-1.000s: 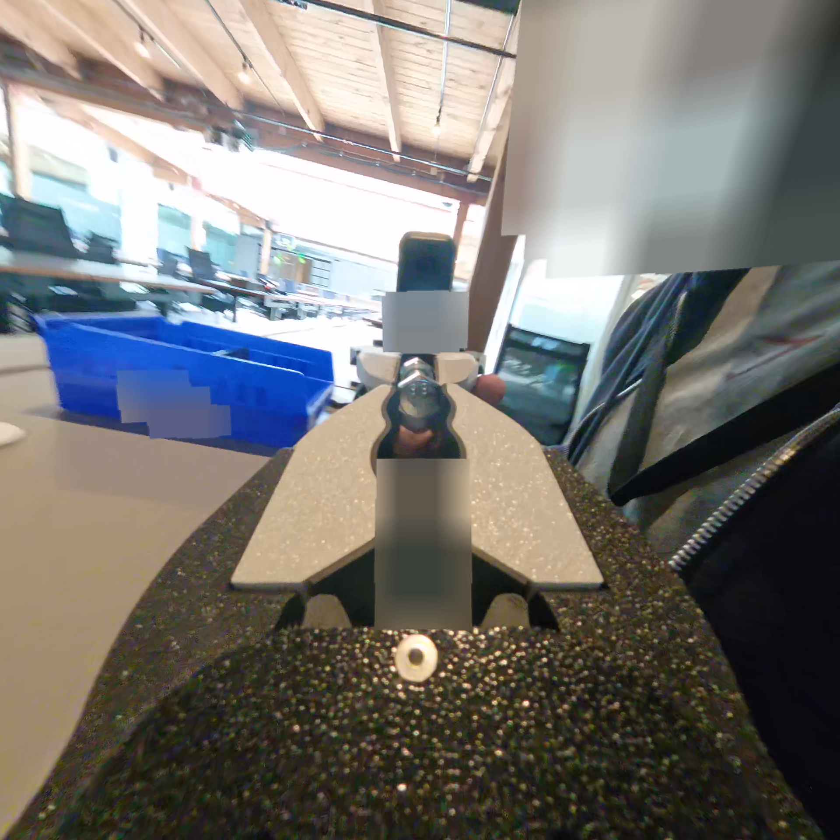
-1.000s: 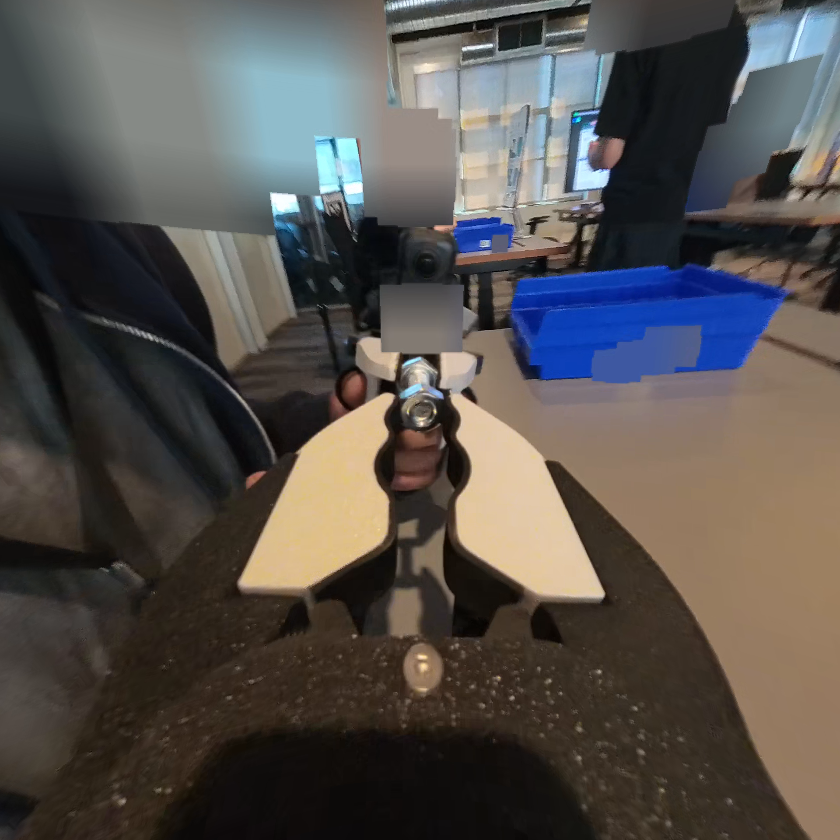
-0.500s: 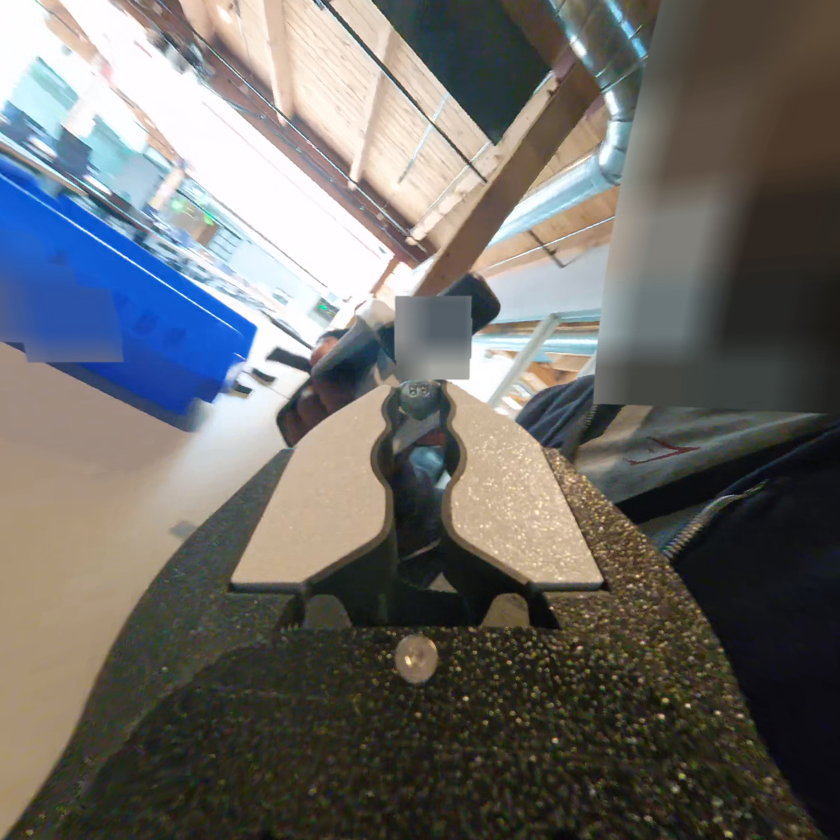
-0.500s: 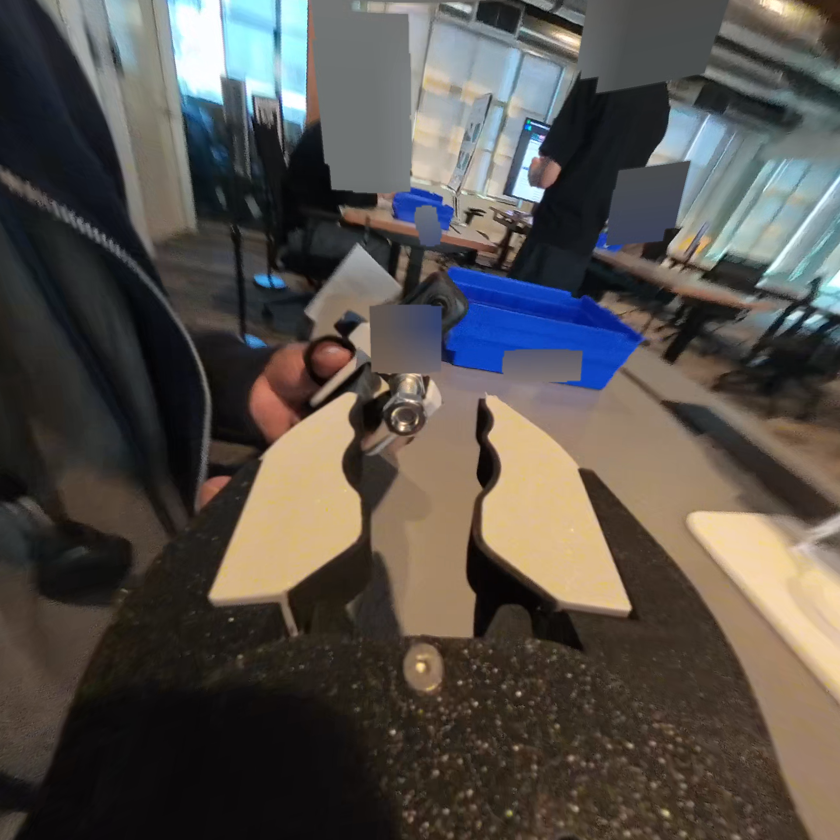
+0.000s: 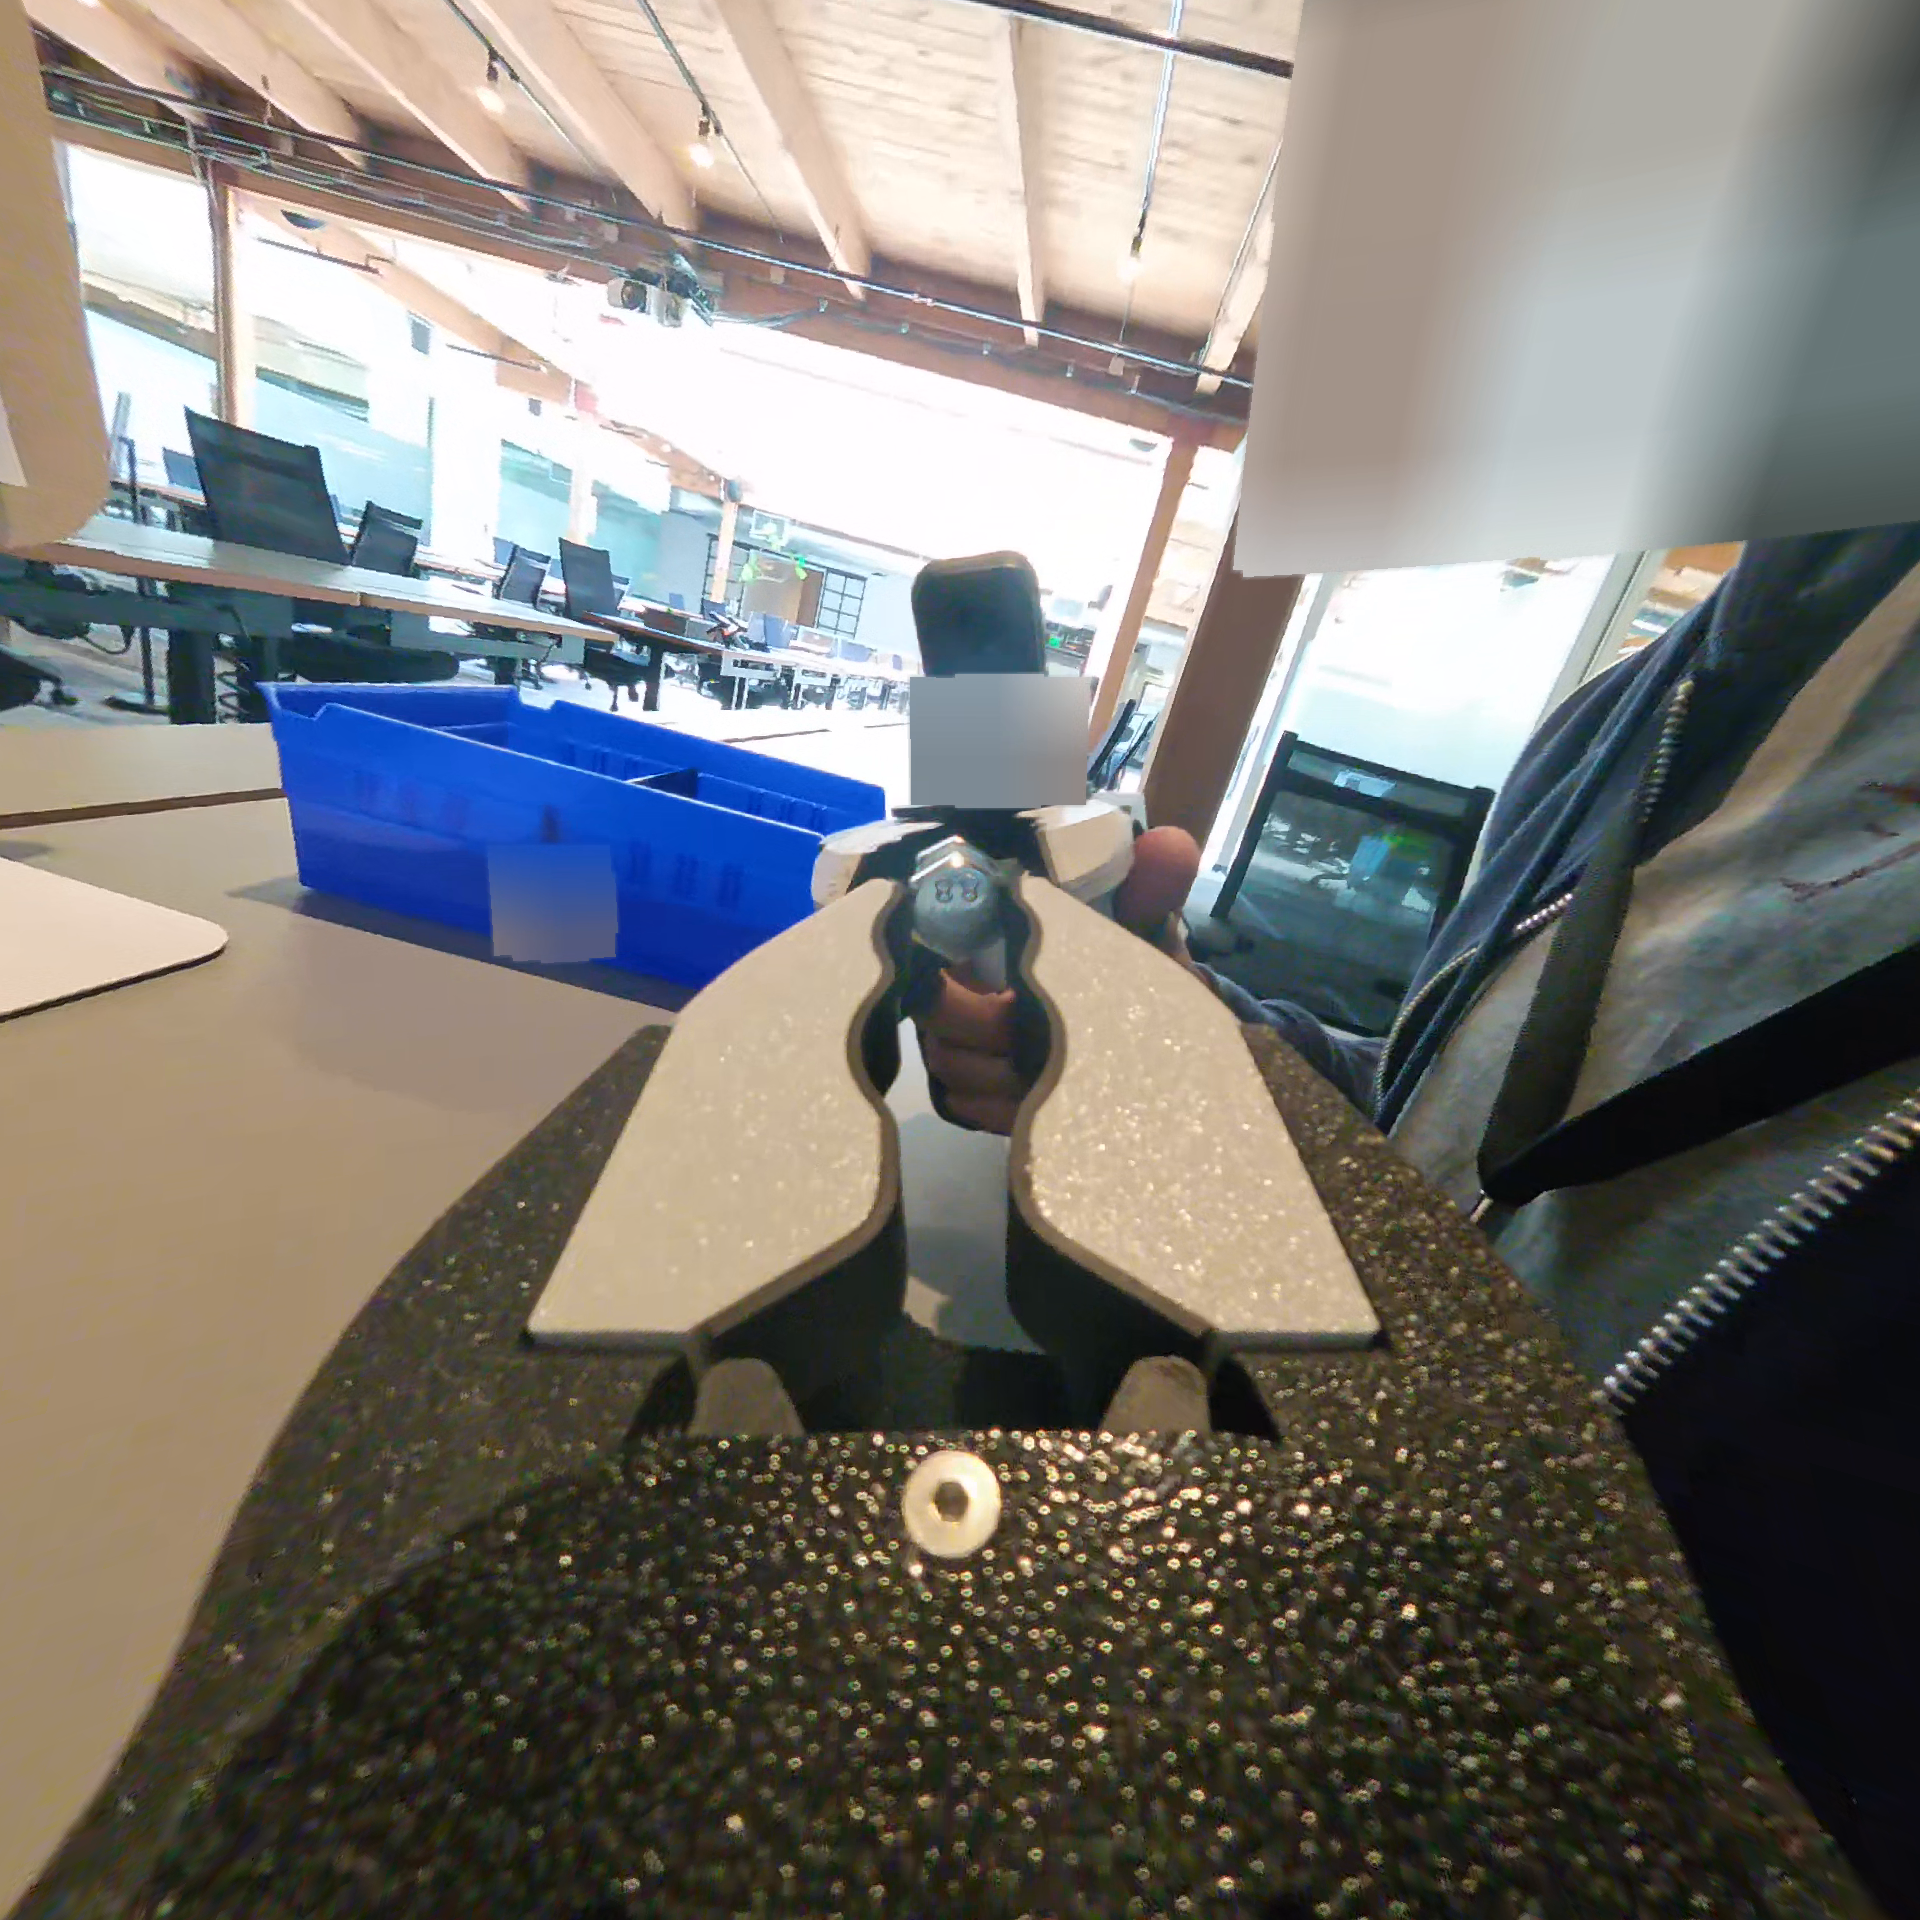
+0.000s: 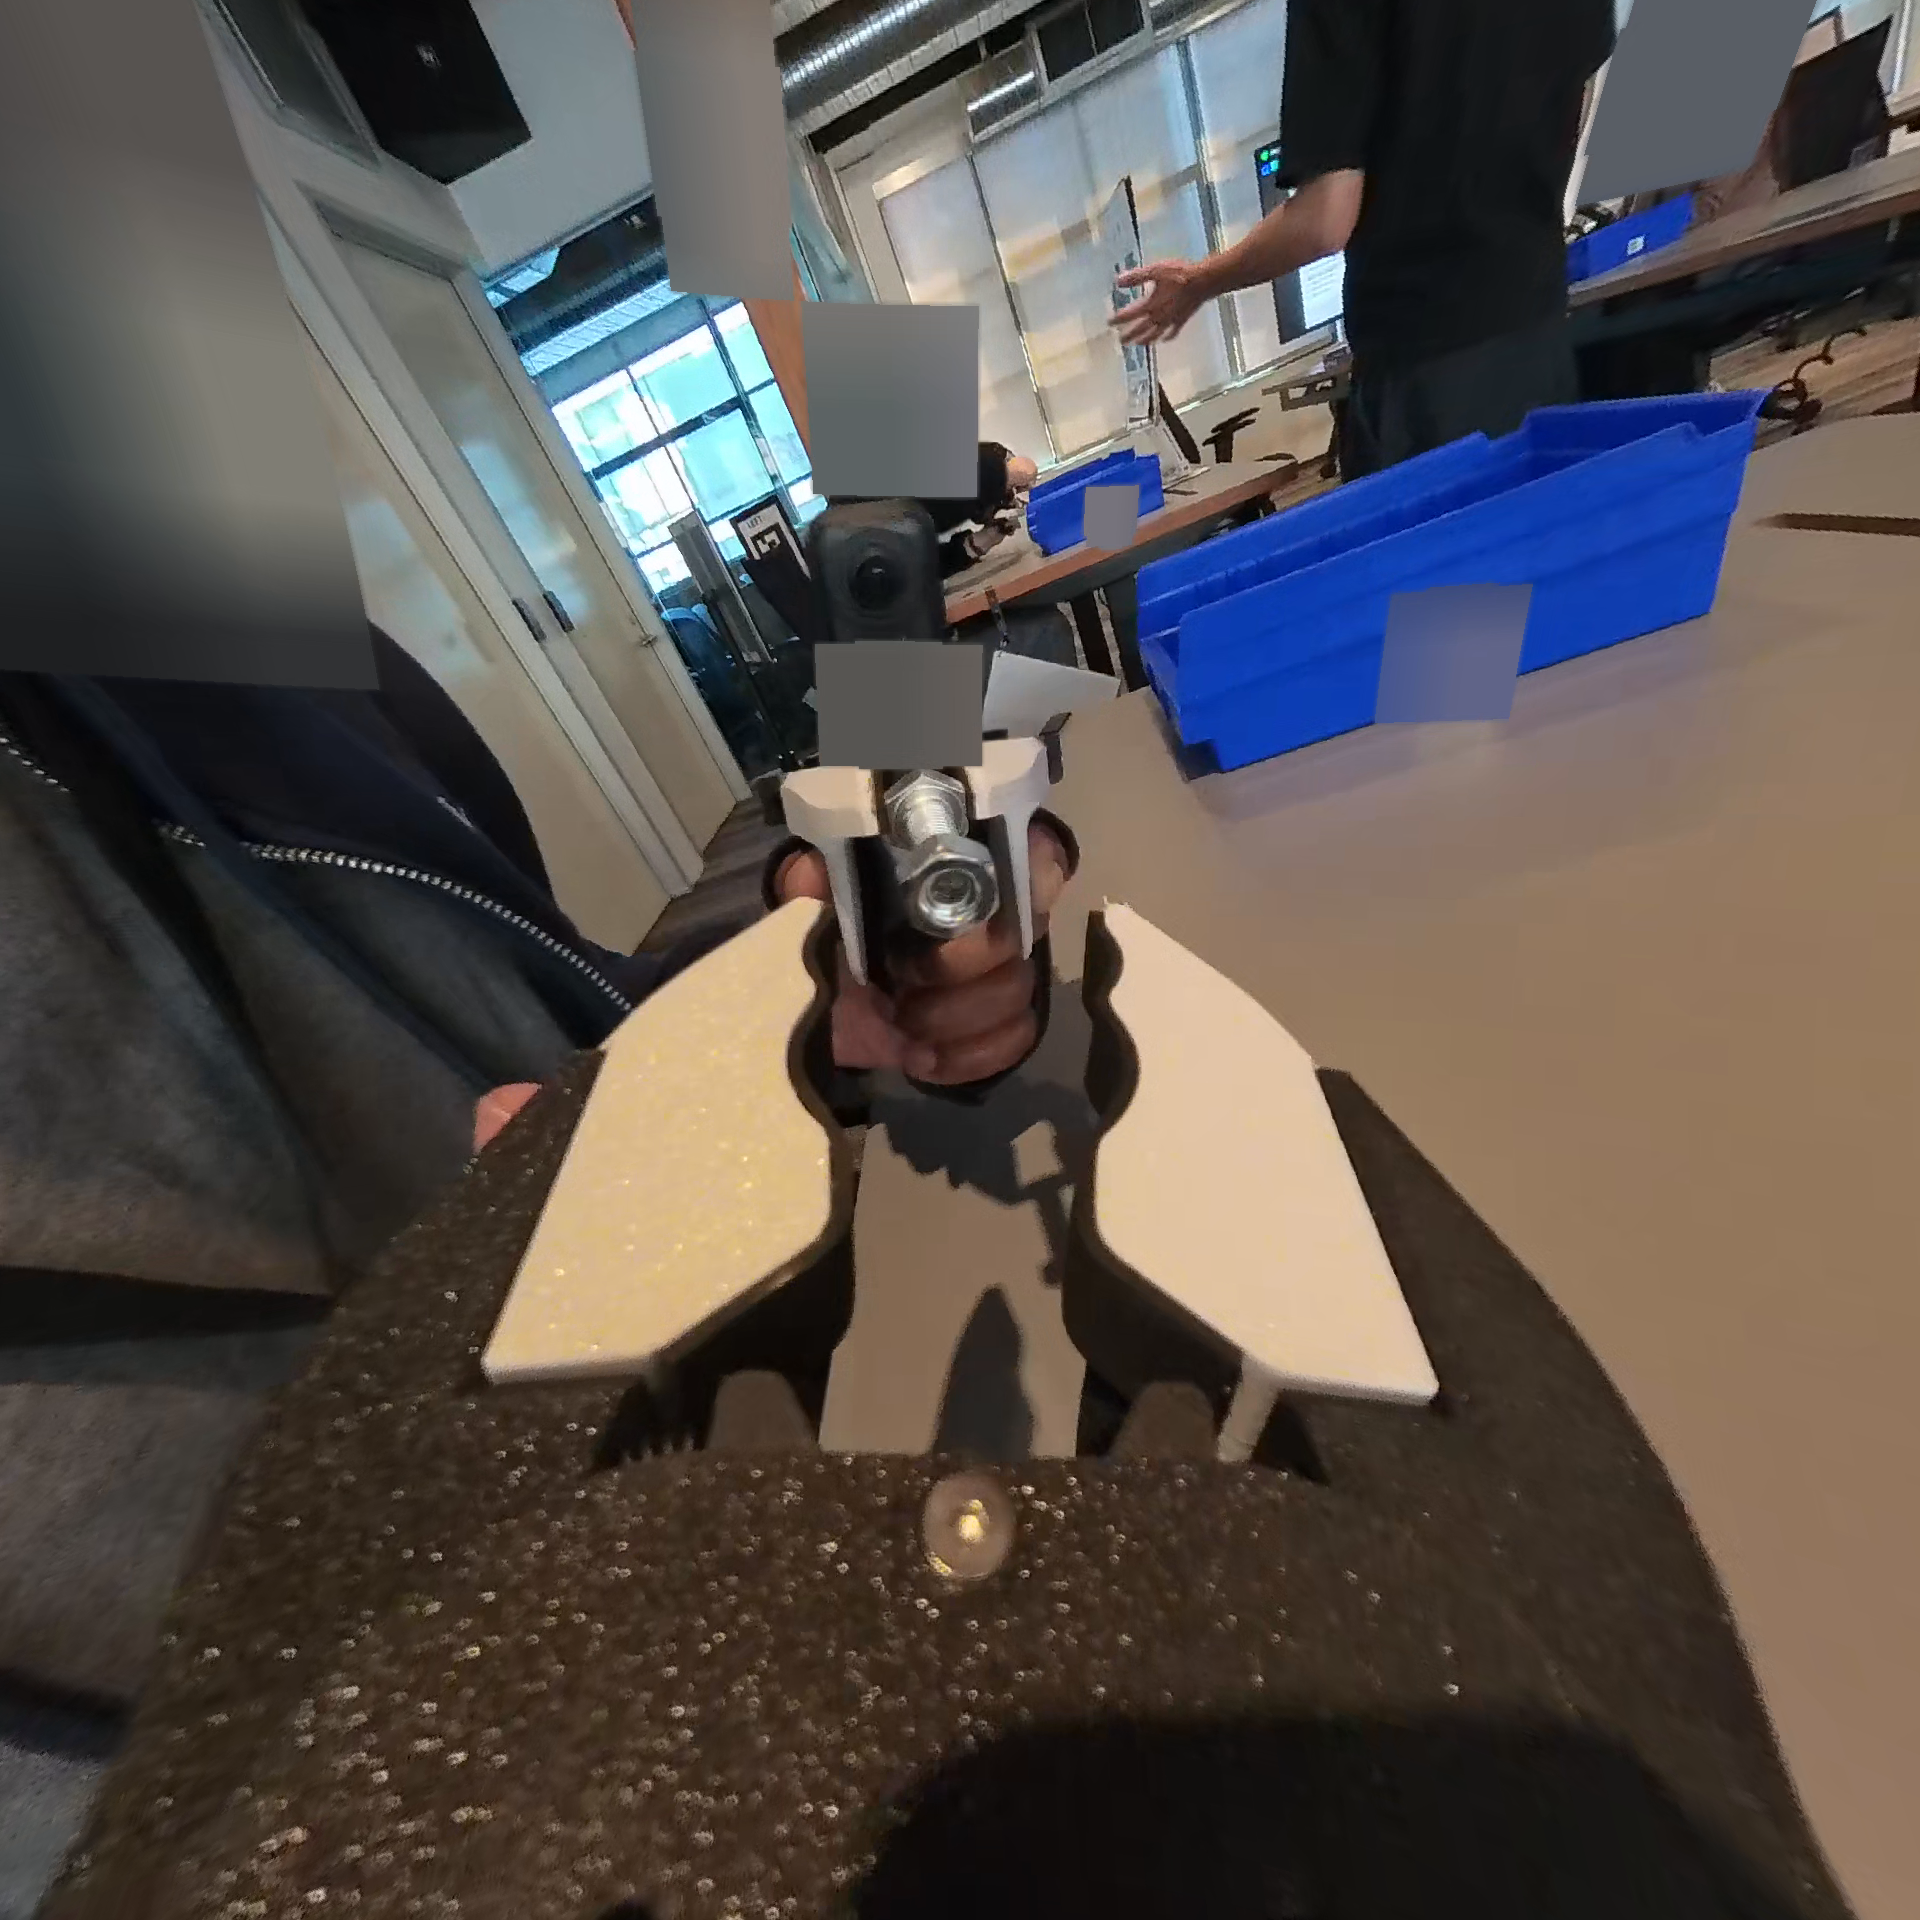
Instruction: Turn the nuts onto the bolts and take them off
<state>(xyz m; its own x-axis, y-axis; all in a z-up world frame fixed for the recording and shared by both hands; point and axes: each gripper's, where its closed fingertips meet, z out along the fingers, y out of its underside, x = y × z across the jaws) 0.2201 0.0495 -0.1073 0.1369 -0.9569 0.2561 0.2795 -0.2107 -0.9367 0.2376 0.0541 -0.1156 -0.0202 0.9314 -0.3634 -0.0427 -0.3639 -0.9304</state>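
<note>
Silver bolt (image 5: 954, 902): your left gripper (image 5: 956, 914) is clamping its head between fingertips, above grey table (image 5: 260, 1091), blue bin (image 5: 540, 821) lying beyond to left. Right wrist view: your right gripper (image 6: 951, 925) is standing spread, gripping nothing; bolt (image 6: 925, 831) is pointing at it, nut (image 6: 945, 878) sitting near thread end, between its tips without touching.
</note>
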